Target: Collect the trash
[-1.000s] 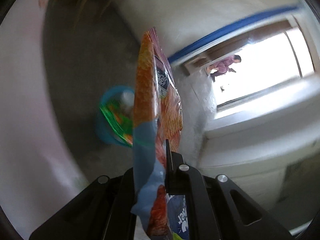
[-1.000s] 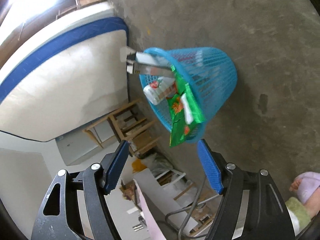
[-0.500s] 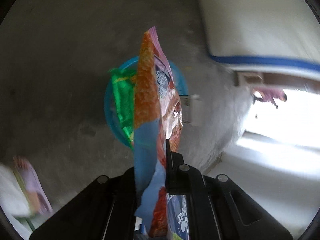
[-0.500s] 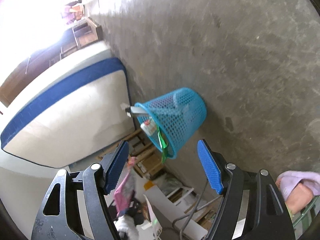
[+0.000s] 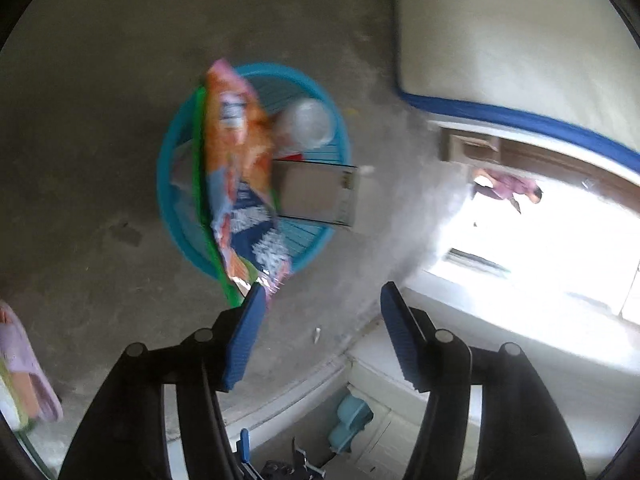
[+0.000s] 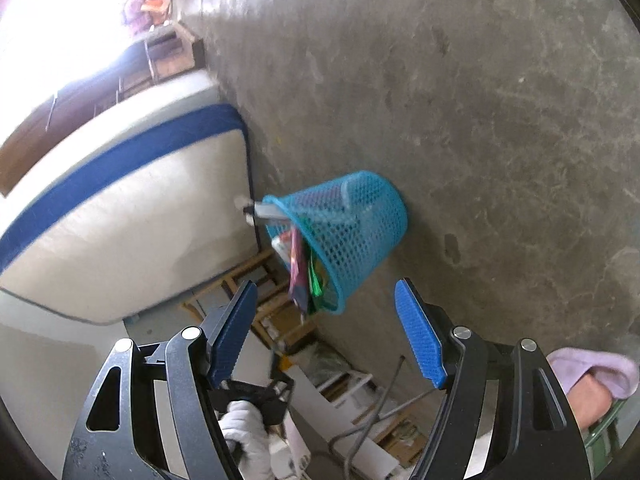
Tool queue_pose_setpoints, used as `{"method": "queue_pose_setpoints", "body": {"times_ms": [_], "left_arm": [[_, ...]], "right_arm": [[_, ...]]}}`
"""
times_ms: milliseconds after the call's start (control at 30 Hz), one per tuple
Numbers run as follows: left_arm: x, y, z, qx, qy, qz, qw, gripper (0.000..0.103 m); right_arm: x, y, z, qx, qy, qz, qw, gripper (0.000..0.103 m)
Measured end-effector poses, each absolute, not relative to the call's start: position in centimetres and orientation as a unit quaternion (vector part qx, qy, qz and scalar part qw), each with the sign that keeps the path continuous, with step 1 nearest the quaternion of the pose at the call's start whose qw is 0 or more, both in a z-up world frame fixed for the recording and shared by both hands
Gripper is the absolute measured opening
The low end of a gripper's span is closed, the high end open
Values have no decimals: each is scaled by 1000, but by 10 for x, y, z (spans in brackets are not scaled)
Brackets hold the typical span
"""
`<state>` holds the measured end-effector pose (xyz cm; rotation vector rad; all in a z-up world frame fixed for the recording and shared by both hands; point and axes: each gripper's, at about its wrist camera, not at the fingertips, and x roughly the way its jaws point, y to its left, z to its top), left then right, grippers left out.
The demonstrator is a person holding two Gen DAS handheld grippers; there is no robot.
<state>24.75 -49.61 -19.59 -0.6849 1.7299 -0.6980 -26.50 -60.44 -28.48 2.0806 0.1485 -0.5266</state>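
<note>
An orange and blue snack bag [image 5: 240, 168] hangs blurred over the round blue mesh basket [image 5: 168, 184], its lower corner just beyond my left gripper's left fingertip. My left gripper [image 5: 322, 296] is opening and no pad presses on the bag. The basket also holds a green wrapper [image 5: 199, 184], a flat cardboard box [image 5: 316, 192] and a white bottle [image 5: 304, 124]. In the right wrist view the basket [image 6: 360, 224] stands on the concrete floor with the bag [image 6: 298, 272] at its mouth. My right gripper [image 6: 324, 292] is open and empty, well short of the basket.
A white mattress with blue edging [image 6: 120, 208] leans just beside the basket. Wooden frames [image 6: 256, 280] and clutter lie beyond it. A foot in a purple slipper [image 6: 592, 368] is at the right edge. A white-gloved hand [image 6: 248, 428] shows low down. Bare concrete floor [image 6: 500, 120] spreads to the right.
My left jaws went from shut on the snack bag to open, and the bag fell forward over the basket. The left view swung down onto the basket. The right gripper drew back from it.
</note>
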Motion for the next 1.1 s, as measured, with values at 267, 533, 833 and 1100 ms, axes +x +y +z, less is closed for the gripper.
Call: {"method": "queue_pose_setpoints", "body": {"times_ms": [267, 533, 833, 1100], "left_arm": [[199, -450, -53, -244, 614, -471, 584, 58], [142, -318, 60, -135, 442, -512, 724, 76], [111, -163, 86, -97, 352, -397, 842, 97], [94, -89, 73, -56, 354, -332, 872, 97]], "right_arm": [[-202, -594, -176, 692, 178, -193, 672, 69], [-150, -503, -26, 406, 232, -135, 873, 78], [-129, -382, 58, 197, 201, -90, 955, 96], [-111, -302, 72, 89, 218, -64, 970, 96]]}}
